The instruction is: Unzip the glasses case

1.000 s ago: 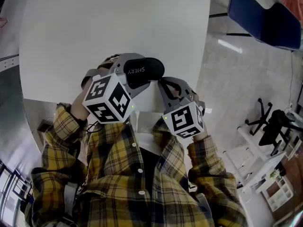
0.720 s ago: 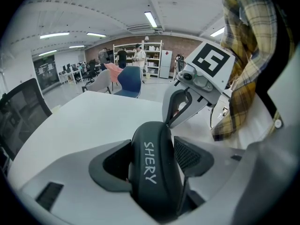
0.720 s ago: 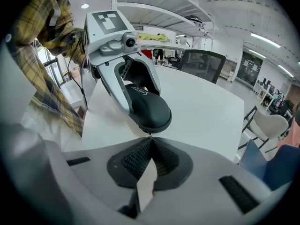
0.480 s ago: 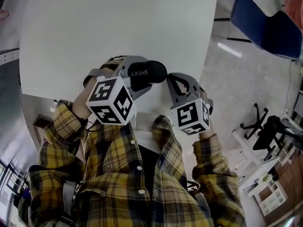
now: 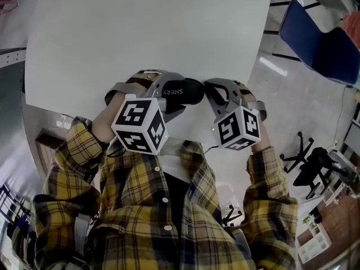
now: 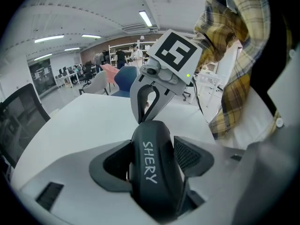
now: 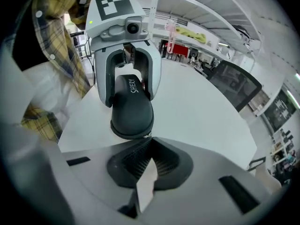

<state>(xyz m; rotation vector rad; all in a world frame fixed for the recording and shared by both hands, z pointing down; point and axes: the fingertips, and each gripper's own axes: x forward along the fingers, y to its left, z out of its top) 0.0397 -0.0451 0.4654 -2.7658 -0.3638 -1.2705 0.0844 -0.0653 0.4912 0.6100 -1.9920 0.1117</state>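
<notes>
Left tongs (image 6: 152, 168): clamped across the case (image 7: 132, 107), pads on opposite sides, most likely to steady it against the drag of the zip. Right tongs (image 7: 149, 143): drawn narrow, tips together and touching the case's free end, probably nipping the zip tab; too small to confirm. Held in the air just over the near edge of the desk (image 5: 140, 32), not resting on it, perhaps to leave the right tongs room to travel round the rim. Long axis about level, running across the body: one end buried in the left tongs, the rounded other end pointing straight at the right tongs. Zipped shut, by the look.
</notes>
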